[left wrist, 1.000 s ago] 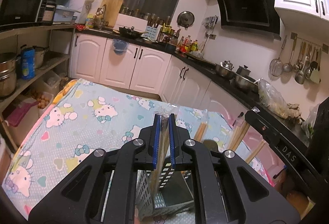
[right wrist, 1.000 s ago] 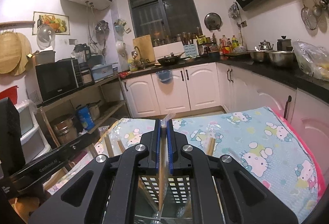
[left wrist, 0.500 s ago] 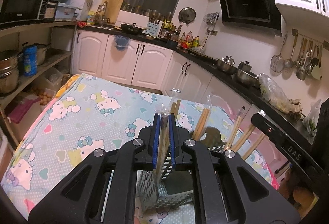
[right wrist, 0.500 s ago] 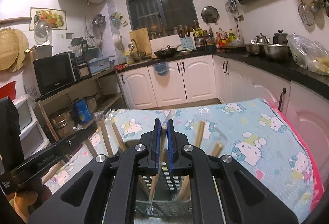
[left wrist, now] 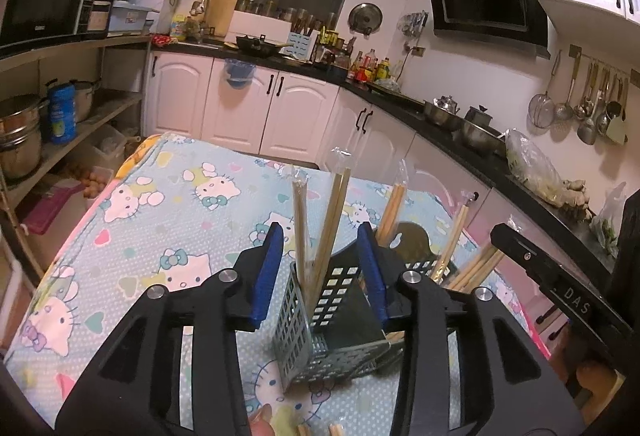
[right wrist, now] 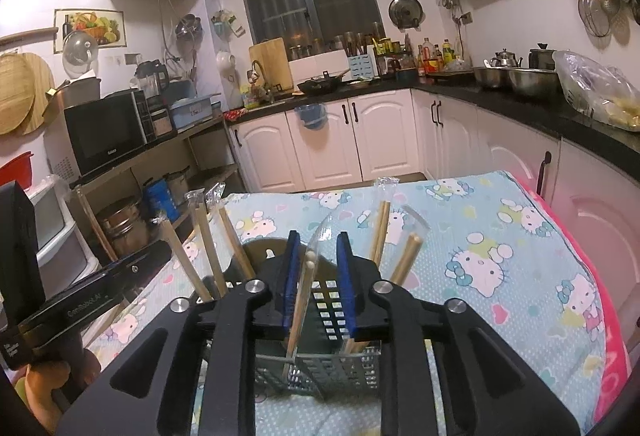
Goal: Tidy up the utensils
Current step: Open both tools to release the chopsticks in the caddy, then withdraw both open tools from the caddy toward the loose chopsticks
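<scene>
Chopsticks in clear sleeves stand in the perforated grey holder [left wrist: 320, 320] on the cloth-covered bench [left wrist: 160, 220], leaning outward at several angles. One wrapped pair [left wrist: 320, 232] rises between the jaws of the left gripper [left wrist: 320, 272]; another wrapped pair [right wrist: 306, 288] stands between the jaws of the right gripper [right wrist: 316, 276]. Both sets of jaws are opening, and the blue pads stand clear of the sleeves on each side, so neither pair is gripped.

Judged progress: most visible pairs are already housed, and these two appear delivered. A few stick ends show at the bottom edge of the left view, so some loading likely remains.

Change from a second ago: both sets of jaws were then clamped on their pairs; now they have parted, and the holder sits fuller in view.
</scene>
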`<state>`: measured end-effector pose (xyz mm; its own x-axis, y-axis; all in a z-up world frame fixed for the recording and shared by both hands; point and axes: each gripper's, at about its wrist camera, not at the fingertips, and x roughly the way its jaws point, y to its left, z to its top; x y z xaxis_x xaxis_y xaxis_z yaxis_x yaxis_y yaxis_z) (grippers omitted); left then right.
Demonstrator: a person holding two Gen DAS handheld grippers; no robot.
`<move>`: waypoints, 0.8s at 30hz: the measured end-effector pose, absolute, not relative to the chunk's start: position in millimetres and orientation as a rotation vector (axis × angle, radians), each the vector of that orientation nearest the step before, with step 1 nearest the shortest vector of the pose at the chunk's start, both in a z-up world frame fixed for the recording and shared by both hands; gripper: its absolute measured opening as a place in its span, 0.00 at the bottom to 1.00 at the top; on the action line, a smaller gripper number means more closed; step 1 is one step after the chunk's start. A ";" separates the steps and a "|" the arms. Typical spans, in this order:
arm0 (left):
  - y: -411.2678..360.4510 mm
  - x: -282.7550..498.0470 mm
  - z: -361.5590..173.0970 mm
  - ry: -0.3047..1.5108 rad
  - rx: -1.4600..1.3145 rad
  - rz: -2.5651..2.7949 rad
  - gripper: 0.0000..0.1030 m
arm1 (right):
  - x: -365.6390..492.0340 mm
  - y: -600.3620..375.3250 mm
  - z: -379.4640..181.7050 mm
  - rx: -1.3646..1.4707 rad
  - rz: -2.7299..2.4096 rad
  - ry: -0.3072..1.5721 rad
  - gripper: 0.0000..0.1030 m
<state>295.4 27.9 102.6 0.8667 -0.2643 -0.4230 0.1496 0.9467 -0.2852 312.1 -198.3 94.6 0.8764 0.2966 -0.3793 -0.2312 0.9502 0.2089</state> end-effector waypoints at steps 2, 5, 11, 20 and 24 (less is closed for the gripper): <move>28.8 293.7 101.8 0.484 -0.247 -0.217 0.33 | 310.5 -198.8 94.0 0.158 0.277 0.431 0.25; 30.4 290.0 100.8 0.492 -0.245 -0.216 0.38 | 305.9 -201.0 93.0 0.162 0.276 0.441 0.29; 31.9 280.8 101.9 0.506 -0.250 -0.223 0.50 | 294.5 -202.6 91.9 0.152 0.283 0.454 0.36; 27.4 260.2 103.1 0.510 -0.242 -0.247 0.74 | 276.2 -208.0 88.2 0.141 0.280 0.461 0.41; 24.7 250.1 100.7 0.515 -0.229 -0.255 0.82 | 267.1 -210.5 85.1 0.129 0.288 0.470 0.43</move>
